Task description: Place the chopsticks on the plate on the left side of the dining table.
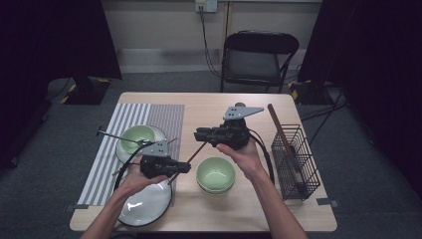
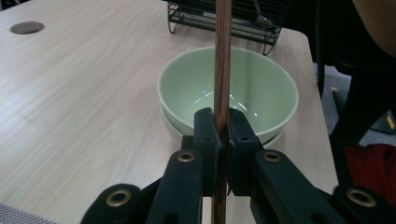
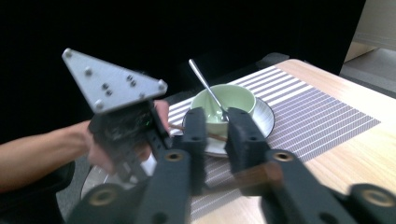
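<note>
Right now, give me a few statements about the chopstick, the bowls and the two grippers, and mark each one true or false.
1. The left gripper is shut on a brown chopstick. True.
2. The right gripper has its jaws pressed tight together. False: a gap shows between its jaws.
3. Two green bowls sit stacked on the bare wood of the table. True.
4. The wire rack stands on the striped placemat. False: it stands at the opposite table edge, on bare wood.
5. The green bowl on the plate holds a metal utensil. True.
</note>
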